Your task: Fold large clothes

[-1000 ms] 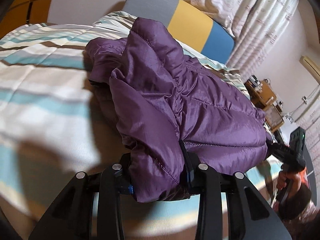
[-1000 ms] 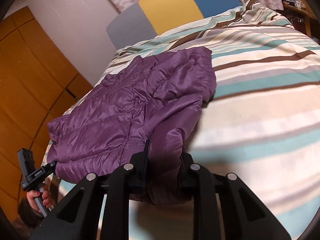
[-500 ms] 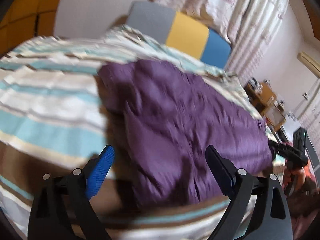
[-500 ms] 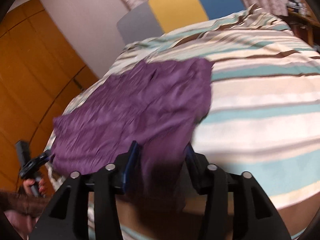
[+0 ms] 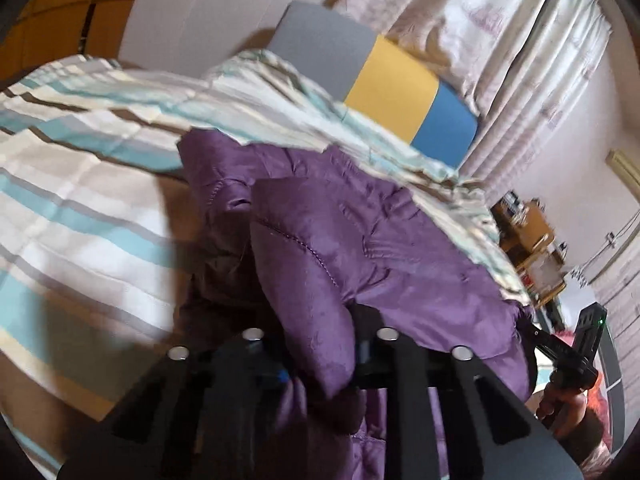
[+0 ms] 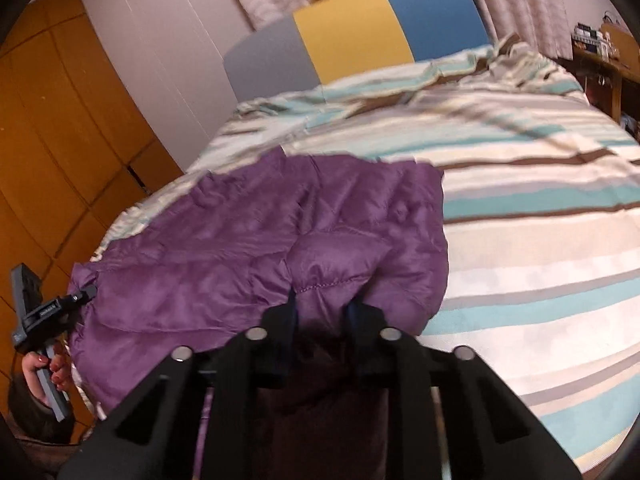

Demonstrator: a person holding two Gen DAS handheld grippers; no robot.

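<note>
striped bedding in white, teal, grey and brown covers a bed that fills most of both views, with a headboard in grey, yellow and blue panels at the far end and pale patterned curtains behind it. orange wooden wardrobe doors run along one side of the room, and a small wooden shelf unit stands by the other side of the bed; what sits on it is too small and blurred to tell.

a purple quilted jacket lies spread across the near part of the bed, on top of the striped cover, its near edge bunched up toward both cameras.

the left gripper has its jaws closing on a thick fold of the jacket's near edge; purple fabric fills the gap between its fingers and spills down over them. in the right wrist view that same tool appears at the jacket's far corner, held by the person's hand.

the right gripper also has its jaws closing, with a puffed fold of the jacket's hem pinched between the two fingers and dark lining hanging below. in the left wrist view this tool shows at the jacket's other corner, with a hand around its handle.

no boxes, bins or baskets can be made out on the bed.
</note>
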